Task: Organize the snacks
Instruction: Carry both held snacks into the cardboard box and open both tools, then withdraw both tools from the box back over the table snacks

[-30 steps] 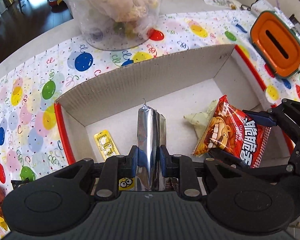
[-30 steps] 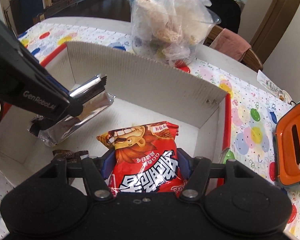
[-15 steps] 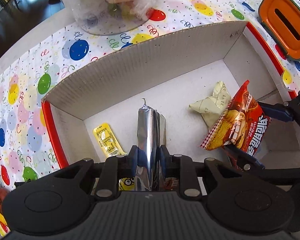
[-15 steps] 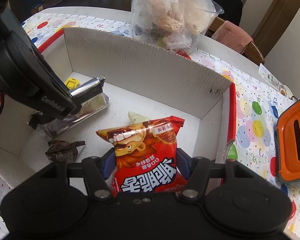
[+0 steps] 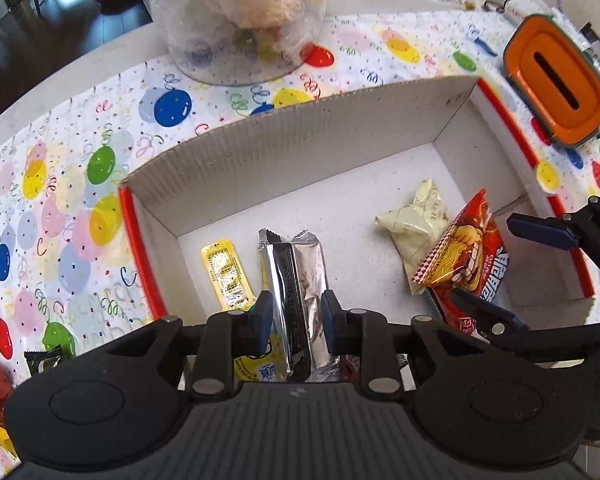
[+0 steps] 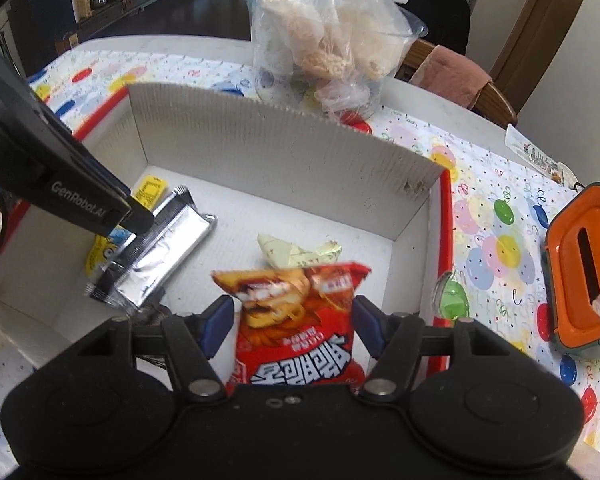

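Low in the frame, the left claw has just been opening, its pads clear of the silver pack between them in the box. The right claw has just been opening too, the red bag loose between its pads.

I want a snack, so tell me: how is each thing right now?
Left gripper, open, jaws just opening around the silver packet.
Silver packet, loose, inside the box.
Right gripper, open, jaws just opening.
Red bag, loose between its jaws, blurred.
Box, open on top.
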Demonstrator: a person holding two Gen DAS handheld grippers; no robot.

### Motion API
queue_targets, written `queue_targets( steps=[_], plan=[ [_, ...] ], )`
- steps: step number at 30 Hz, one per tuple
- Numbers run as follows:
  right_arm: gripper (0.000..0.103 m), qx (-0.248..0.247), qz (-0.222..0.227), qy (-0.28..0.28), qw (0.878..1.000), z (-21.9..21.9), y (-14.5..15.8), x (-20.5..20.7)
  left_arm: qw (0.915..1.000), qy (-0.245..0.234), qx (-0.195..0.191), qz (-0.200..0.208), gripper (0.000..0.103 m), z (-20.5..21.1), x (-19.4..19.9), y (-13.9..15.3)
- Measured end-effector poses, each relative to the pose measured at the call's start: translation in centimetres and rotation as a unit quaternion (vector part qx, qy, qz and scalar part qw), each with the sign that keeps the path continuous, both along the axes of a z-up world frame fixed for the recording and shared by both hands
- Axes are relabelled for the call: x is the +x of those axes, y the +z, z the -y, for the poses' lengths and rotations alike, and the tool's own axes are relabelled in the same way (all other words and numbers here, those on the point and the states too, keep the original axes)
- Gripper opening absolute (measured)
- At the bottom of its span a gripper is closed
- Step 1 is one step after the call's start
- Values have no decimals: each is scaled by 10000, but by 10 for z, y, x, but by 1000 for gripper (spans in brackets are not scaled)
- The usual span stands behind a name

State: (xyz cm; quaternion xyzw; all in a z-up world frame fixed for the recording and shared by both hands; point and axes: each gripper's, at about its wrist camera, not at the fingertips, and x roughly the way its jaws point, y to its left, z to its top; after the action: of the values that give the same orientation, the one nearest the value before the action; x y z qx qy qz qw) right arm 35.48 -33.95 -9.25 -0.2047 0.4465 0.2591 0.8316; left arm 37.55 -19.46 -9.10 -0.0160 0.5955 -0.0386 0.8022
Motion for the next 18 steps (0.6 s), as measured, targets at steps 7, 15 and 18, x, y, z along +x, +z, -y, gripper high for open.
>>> queue_targets(
  steps=[7, 15, 18],
  plan=[
    [70, 341, 55, -98, 9994, 7, 21, -13, 9990, -11, -81, 439, 26, -4, -24, 24],
    [76, 886, 133, -297, 9955, 13, 47, -32, 9957, -92, -209, 899, 31, -12, -56, 52],
    [81, 1067, 145, -319, 9937, 11, 56, -42, 9937, -83, -275, 1081, 42, -19, -69, 61]
  ],
)
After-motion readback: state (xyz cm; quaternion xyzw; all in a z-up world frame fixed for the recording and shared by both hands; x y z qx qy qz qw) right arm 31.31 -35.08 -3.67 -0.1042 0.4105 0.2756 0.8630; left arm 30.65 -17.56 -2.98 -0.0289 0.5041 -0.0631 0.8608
